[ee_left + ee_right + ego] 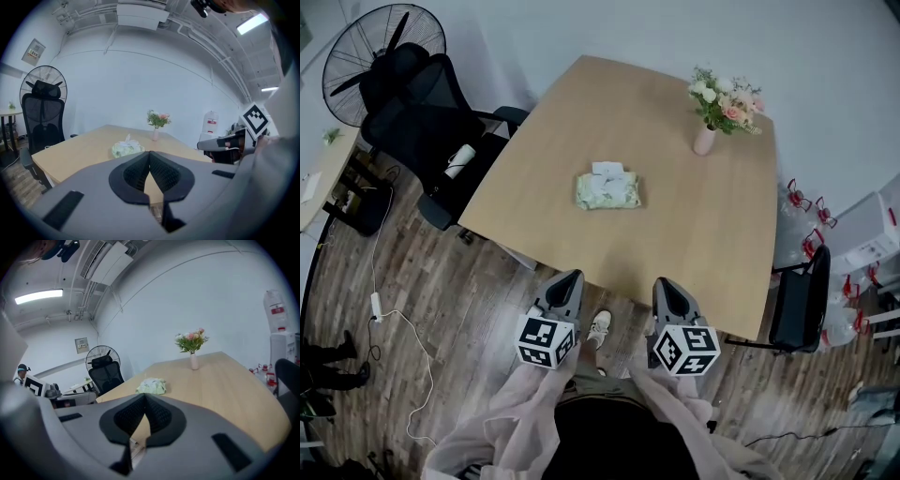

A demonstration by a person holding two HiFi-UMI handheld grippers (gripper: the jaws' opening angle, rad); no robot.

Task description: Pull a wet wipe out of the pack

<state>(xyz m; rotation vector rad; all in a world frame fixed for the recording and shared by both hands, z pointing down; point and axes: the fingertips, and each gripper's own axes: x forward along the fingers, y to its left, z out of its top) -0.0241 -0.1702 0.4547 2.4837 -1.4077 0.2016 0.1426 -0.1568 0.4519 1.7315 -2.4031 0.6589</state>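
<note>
Hand-held grippers closed, empty

Left gripper and right gripper: I hold them side by side, pointing forward, jaws together, nothing between.

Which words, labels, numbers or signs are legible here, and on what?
No text is readable.
Wall notice: too small and blurred.
Red label on white container: blurred.
Wet wipe pack: no legible print.
Cubes on left gripper and right gripper: square patterns, no letters.
</note>
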